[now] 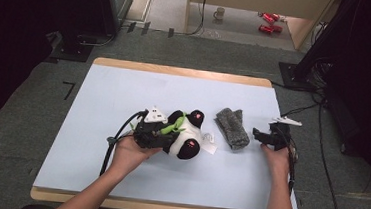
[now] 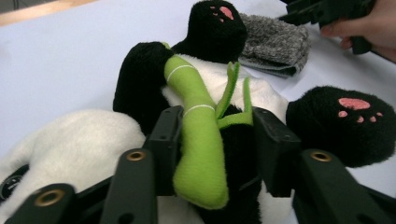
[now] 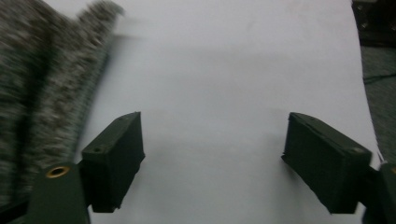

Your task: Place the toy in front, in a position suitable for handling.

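Observation:
A black-and-white plush panda [image 1: 187,134] lies on its back mid-table, hugging a green bamboo stalk [image 2: 198,140]. My left gripper [image 1: 167,134] reaches in from the panda's left. In the left gripper view its jaws [image 2: 217,135] stand apart on either side of the bamboo and the black plush behind it, with no visible squeeze. A grey knitted sock [image 1: 232,128] lies just right of the panda. My right gripper [image 1: 261,135] rests to the right of the sock. Its jaws [image 3: 212,158] are open over bare table, with the sock [image 3: 42,93] at their left.
A pale blue sheet [image 1: 123,104] covers the wooden table. A white tag [image 1: 209,142] sticks out by the panda's foot. Beyond the table, a mug [image 1: 220,13] and red cans [image 1: 267,21] sit on the floor. Dark stands and cables flank both sides.

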The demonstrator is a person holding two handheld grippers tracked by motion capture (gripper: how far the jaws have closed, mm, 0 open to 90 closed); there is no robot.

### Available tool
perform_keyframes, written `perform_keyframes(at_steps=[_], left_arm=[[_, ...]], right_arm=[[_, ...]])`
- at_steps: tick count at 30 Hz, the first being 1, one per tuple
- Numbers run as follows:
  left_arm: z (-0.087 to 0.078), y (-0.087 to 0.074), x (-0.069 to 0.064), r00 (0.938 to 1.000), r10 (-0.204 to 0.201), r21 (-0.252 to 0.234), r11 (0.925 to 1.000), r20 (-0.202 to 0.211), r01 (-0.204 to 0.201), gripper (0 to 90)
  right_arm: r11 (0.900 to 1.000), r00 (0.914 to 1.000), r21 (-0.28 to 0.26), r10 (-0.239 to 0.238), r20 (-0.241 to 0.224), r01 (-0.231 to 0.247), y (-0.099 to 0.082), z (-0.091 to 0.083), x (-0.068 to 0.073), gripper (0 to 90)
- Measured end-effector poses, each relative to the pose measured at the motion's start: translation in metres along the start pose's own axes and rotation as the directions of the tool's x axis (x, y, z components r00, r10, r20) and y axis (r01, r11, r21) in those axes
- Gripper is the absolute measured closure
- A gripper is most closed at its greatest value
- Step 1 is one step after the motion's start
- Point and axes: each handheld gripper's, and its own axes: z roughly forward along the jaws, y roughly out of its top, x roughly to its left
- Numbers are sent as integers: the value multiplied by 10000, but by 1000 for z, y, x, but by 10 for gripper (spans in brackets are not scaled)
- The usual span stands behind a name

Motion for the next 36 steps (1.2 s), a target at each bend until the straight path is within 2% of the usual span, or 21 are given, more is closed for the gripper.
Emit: perform_keyframes(at_steps=[1,2,3,5,7,8,9,10,11,12,14,17,21,22,23,27,32,33,36], left_arm=[[0,0,0,10000,95,34,9999,-5,-95,535],[-1,0,0,9997,228,10,9997,79,-228,467],[-2,1,1,9996,250,-17,9997,114,-250,444],[-4,1,3,9993,292,-106,9995,234,-289,406],[-5,2,4,9992,264,-78,9996,302,-261,394],[-7,3,6,9990,237,-47,9997,381,-235,386],[-9,3,7,9987,232,-86,9997,452,-228,386],[-12,3,9,9980,305,-83,9995,562,-300,363],[-12,3,9,9980,305,-83,9995,562,-300,364],[-15,3,10,9974,448,-135,9989,570,-441,361],[-19,3,12,9971,489,-111,9988,582,-483,353],[-23,3,14,9973,490,-222,9986,545,-479,353],[-31,1,23,9980,514,-279,9983,359,-504,342],[-35,0,27,9984,461,-321,9985,327,-450,342],[-35,0,27,9984,461,-321,9985,327,-450,342],[-43,-4,35,9988,305,-399,9988,373,-290,333],[-47,-11,43,9994,298,-356,9989,168,-292,331],[-49,-14,47,9996,282,-276,9992,14,-281,331],[-52,-18,51,9999,135,-337,9993,-7,-135,331]], right_arm=[[10000,10000,0,0,0,0,0,0,0,217],[9992,9997,-393,56,-237,-65,5,-6,3,230],[9987,9993,-485,115,-354,-132,6,-7,5,237],[9994,9984,-255,201,-531,-215,14,-11,10,232],[9997,9986,-240,76,-526,-89,17,-12,14,244],[9987,9979,-459,-251,-603,223,21,-16,22,259],[9987,9979,-459,-251,-603,223,21,-16,22,259],[9980,9961,-577,-297,-827,250,25,-18,30,267],[9980,9961,-577,-297,-827,250,25,-18,30,267],[9983,9935,-535,-289,-1104,231,28,-20,37,276],[9984,9907,-510,-320,-1323,254,31,-22,44,281],[9979,9886,-552,-425,-1442,349,33,-24,49,283],[9964,9841,-585,-700,-1631,612,36,-24,59,291],[9959,9811,-437,-854,-1734,789,37,-21,64,291],[9959,9811,-437,-854,-1734,789,37,-21,64,291],[9916,9761,-206,-1291,-1746,1275,38,-13,73,308],[9939,9756,-123,-1098,-1904,1094,35,-6,73,340],[9955,9762,64,-910,-1966,941,33,-2,70,341],[9952,9770,239,-890,-1940,954,31,4,67,341]])
